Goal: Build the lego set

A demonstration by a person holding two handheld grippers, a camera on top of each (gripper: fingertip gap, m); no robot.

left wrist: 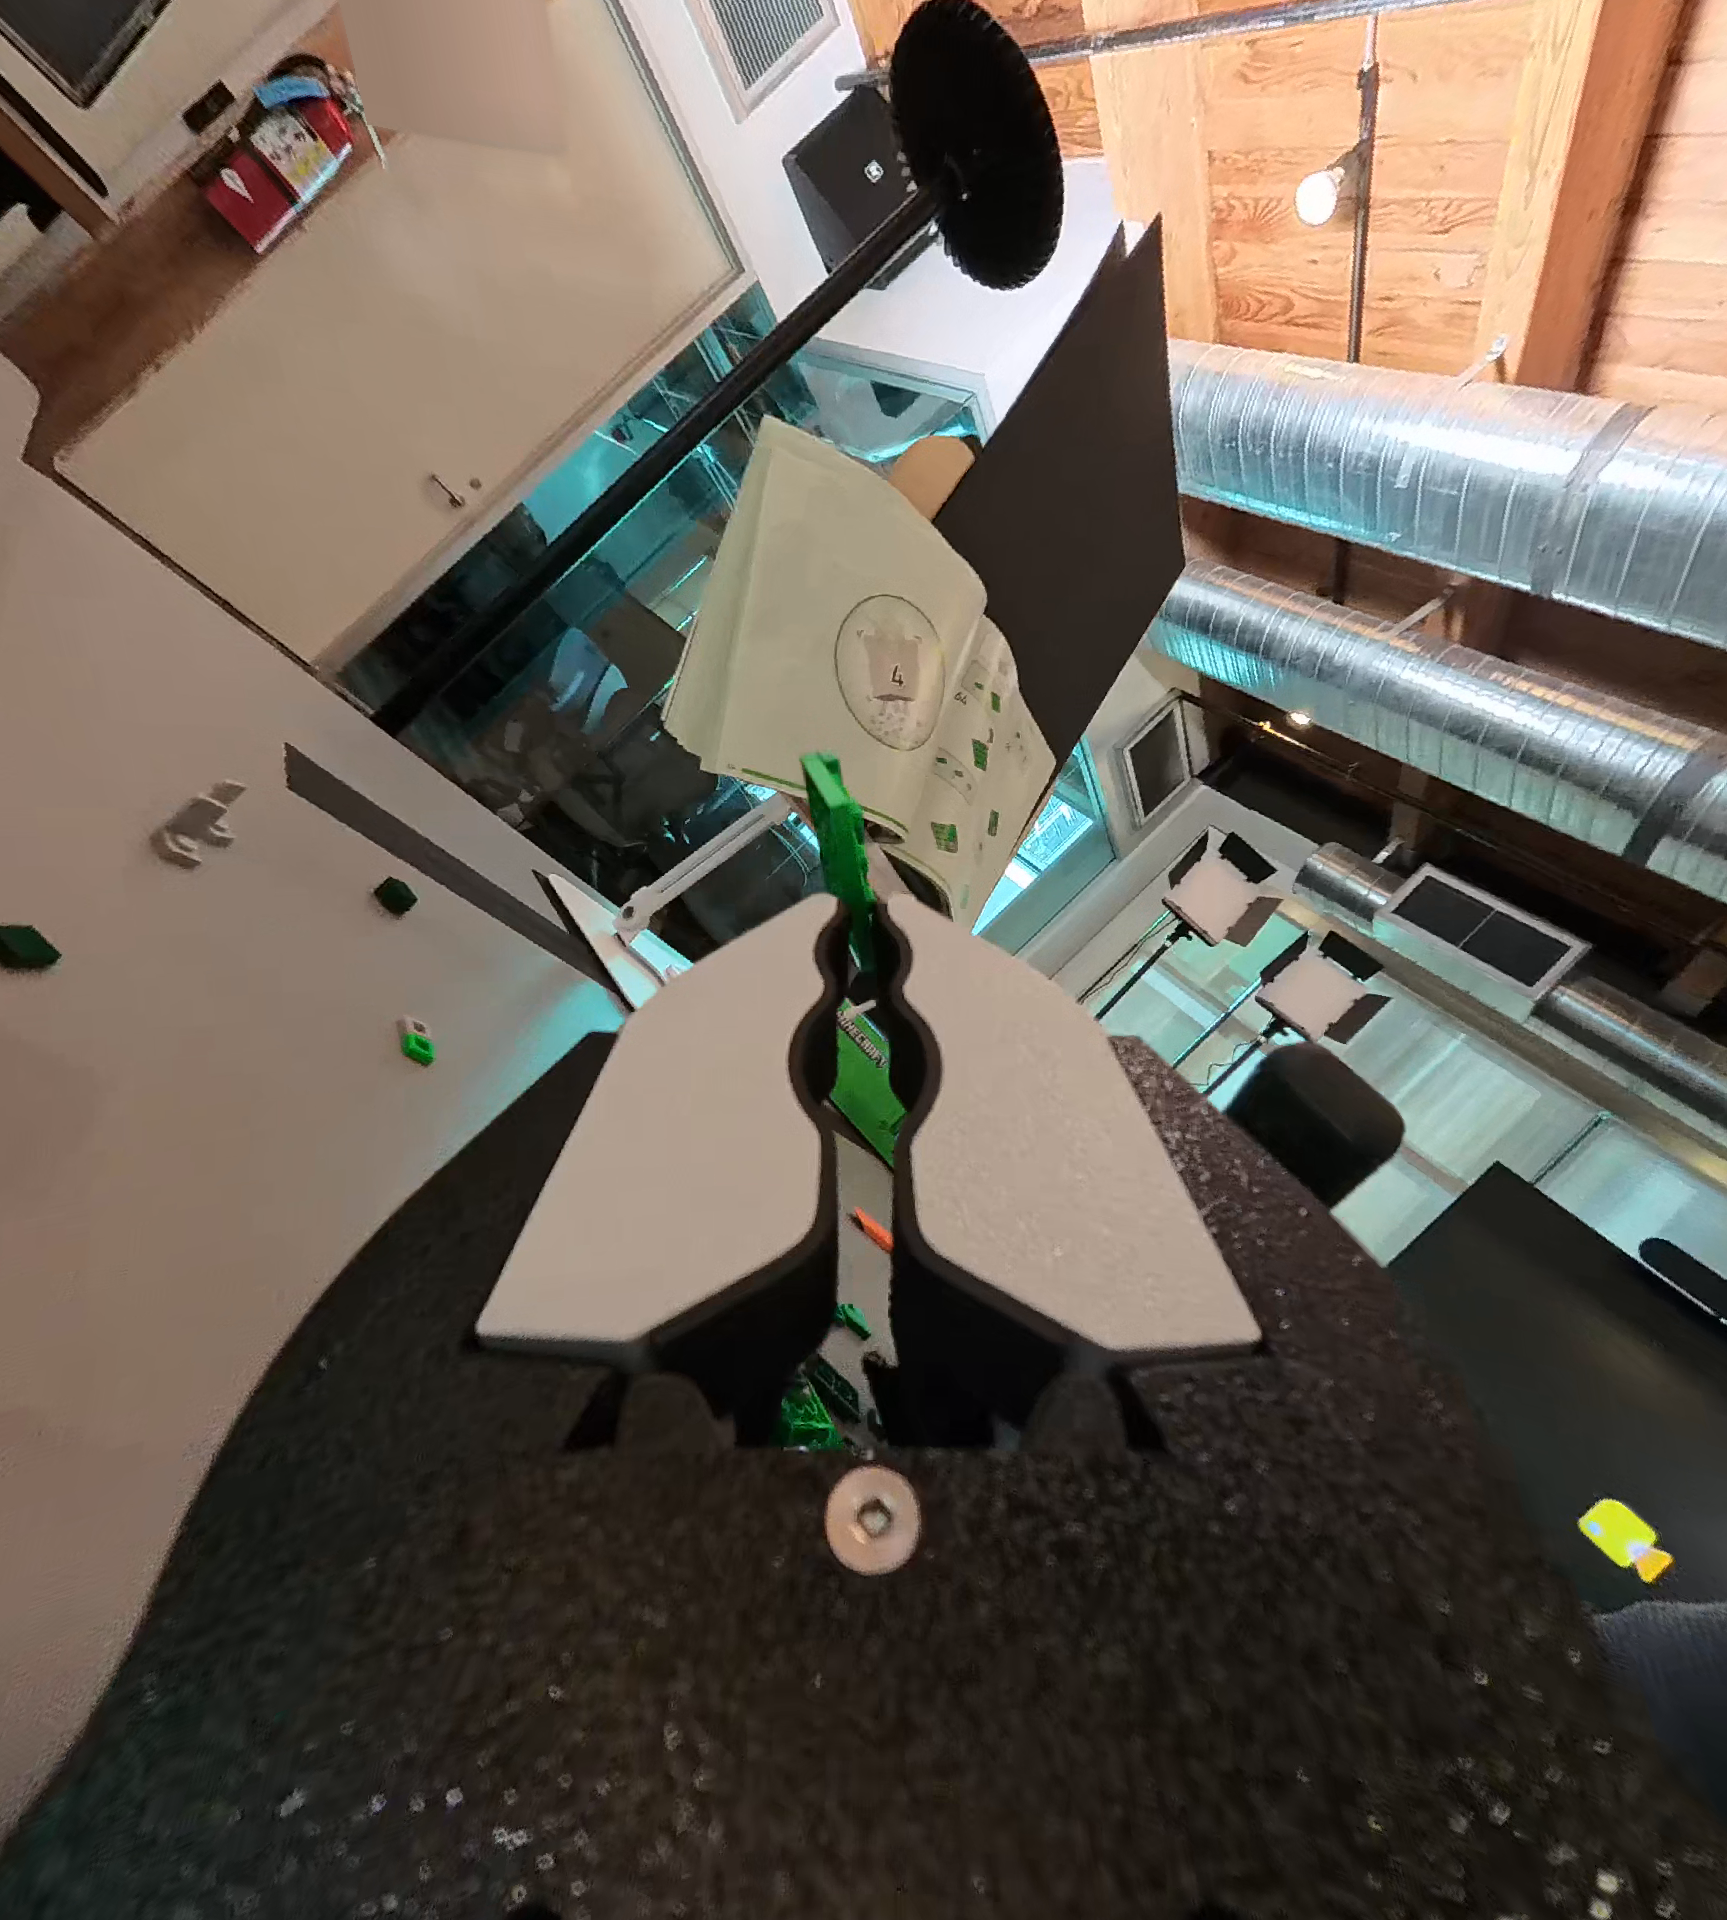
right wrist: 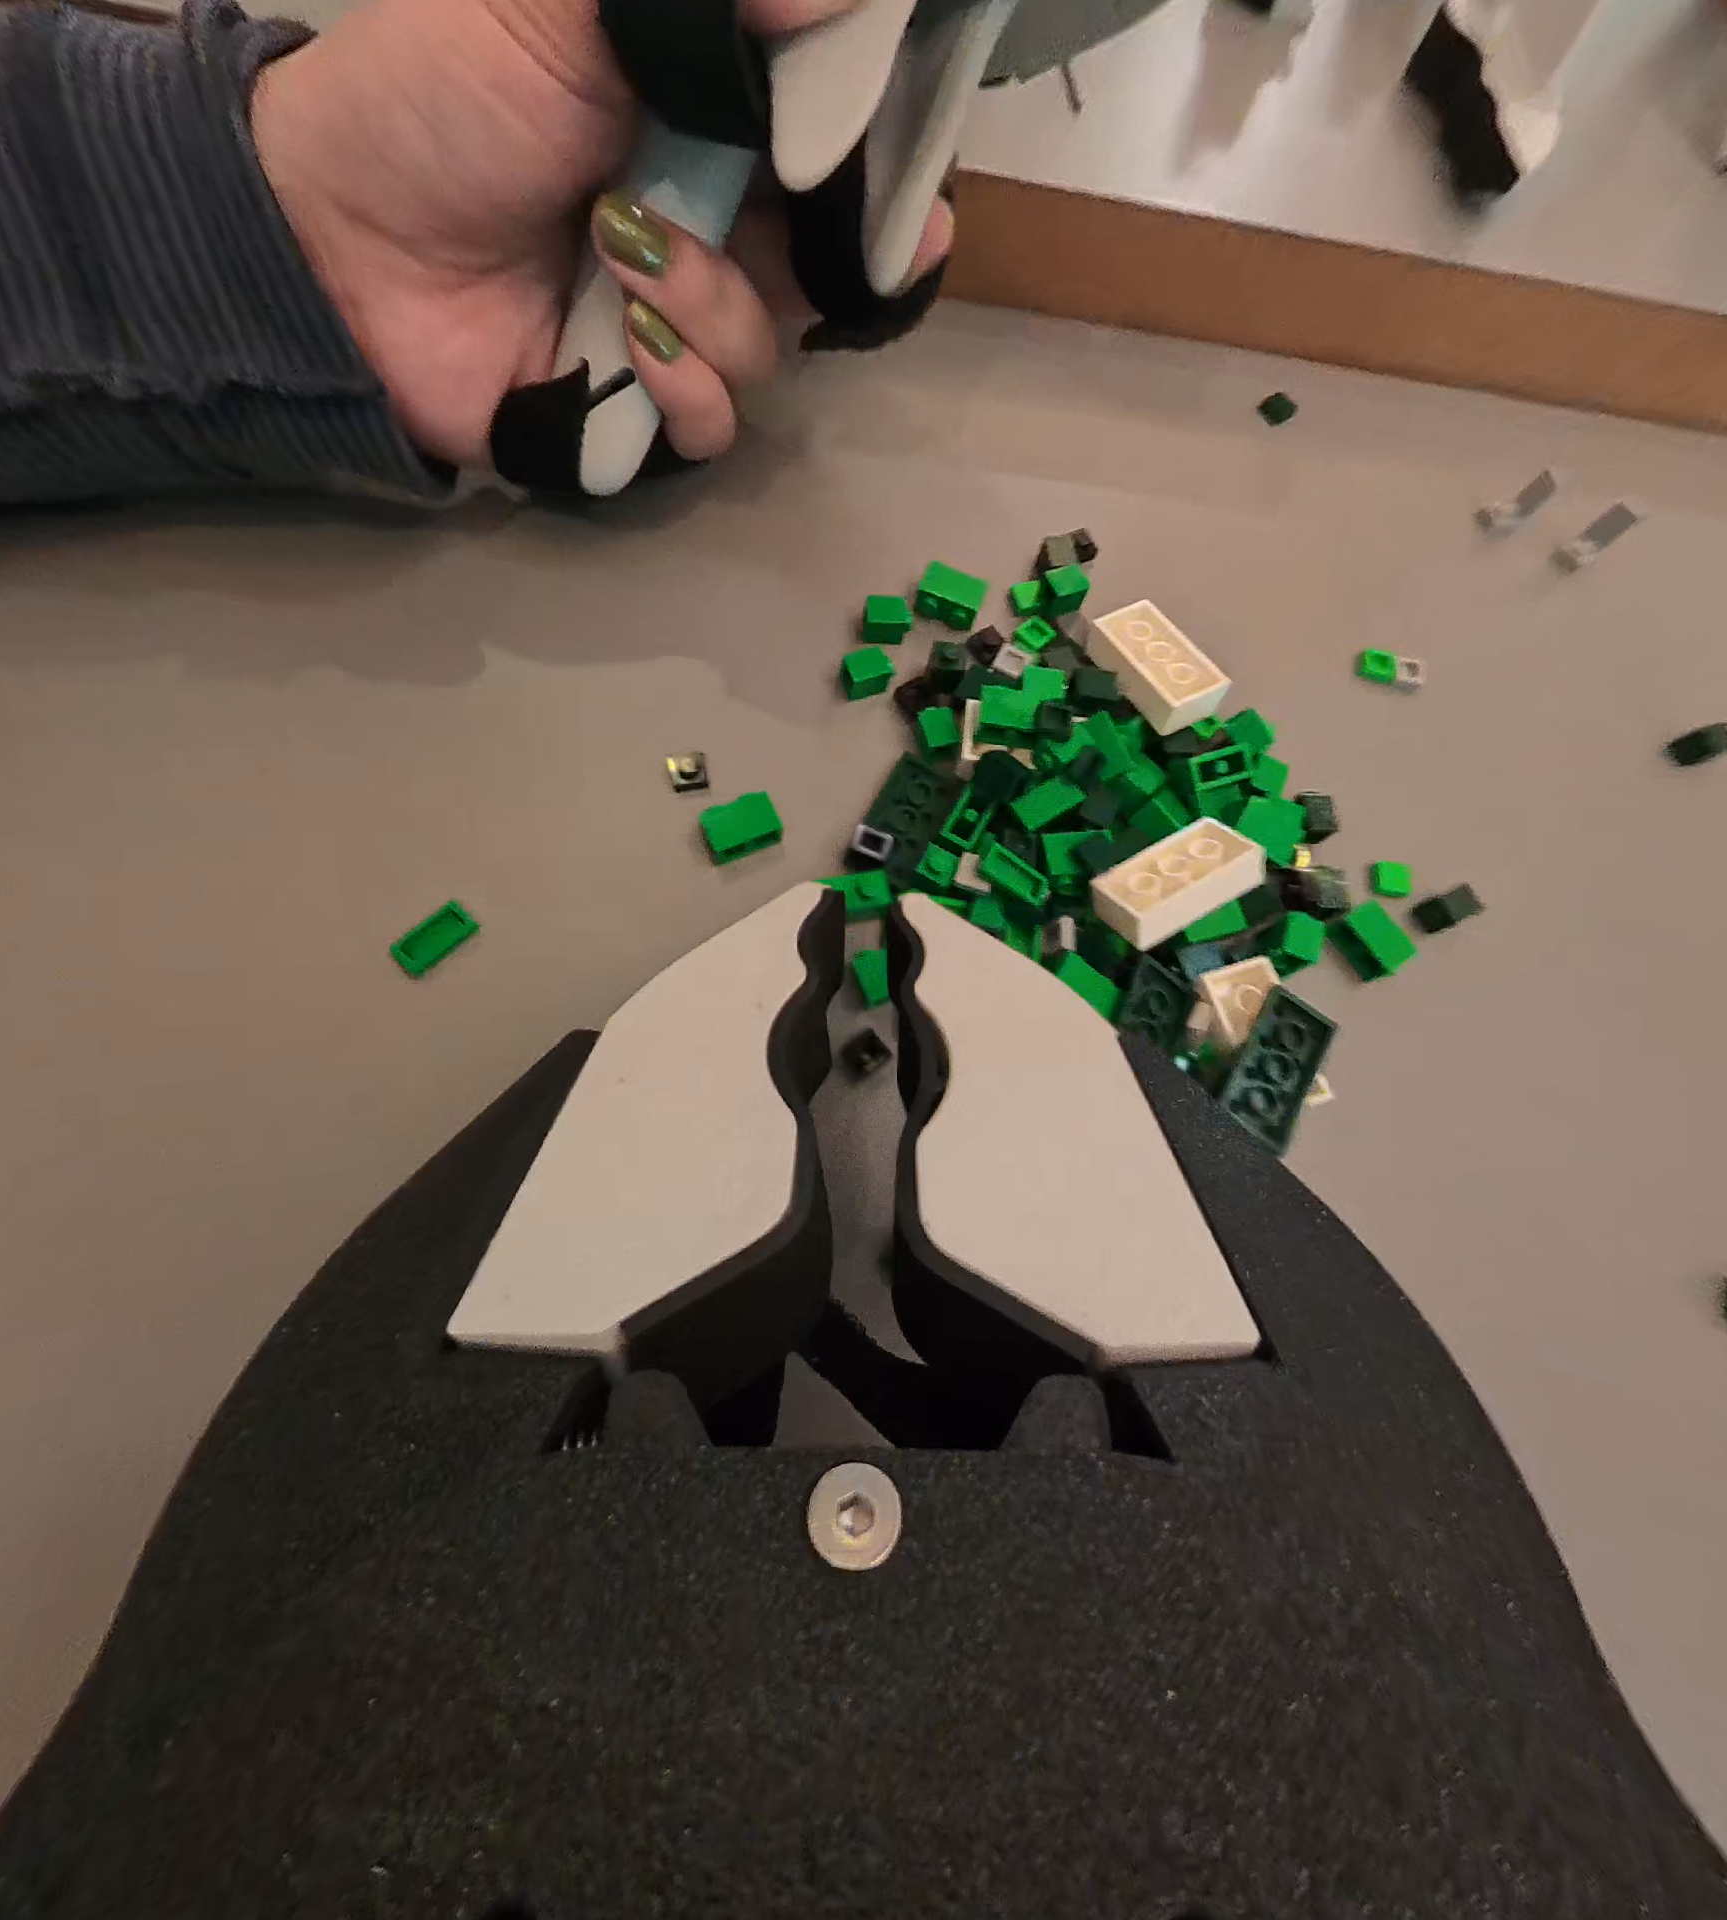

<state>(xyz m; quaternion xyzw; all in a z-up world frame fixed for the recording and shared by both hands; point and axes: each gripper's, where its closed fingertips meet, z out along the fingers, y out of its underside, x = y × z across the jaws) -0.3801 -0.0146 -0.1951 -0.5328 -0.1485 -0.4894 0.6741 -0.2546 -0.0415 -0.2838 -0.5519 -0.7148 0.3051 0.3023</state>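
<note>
My left gripper [left wrist: 864, 914] is shut on a thin green Lego plate [left wrist: 838, 831], held edge-on in the air and pointing up, away from the table. An open instruction booklet [left wrist: 838, 603] stands behind it. My right gripper [right wrist: 869, 909] hovers low at the near edge of a pile of green, dark green and white bricks [right wrist: 1077, 821]. Its jaws stand a narrow gap apart with nothing between them. A small dark piece [right wrist: 864, 1049] lies on the table under the gap. A hand [right wrist: 485, 239] grips the other gripper's handle at top left.
Loose pieces lie around the pile: a green tile [right wrist: 435, 937], a green brick [right wrist: 740, 826], grey clips [right wrist: 1513, 504]. The table's wooden edge [right wrist: 1358, 312] runs along the back. In the left wrist view, stray bricks [left wrist: 17, 948] lie on the pale table [left wrist: 111, 1143]. The small dark piece [right wrist: 864, 1049] is closer to my right gripper, around 4 cm from its tips; the left tips are 20 cm off.
</note>
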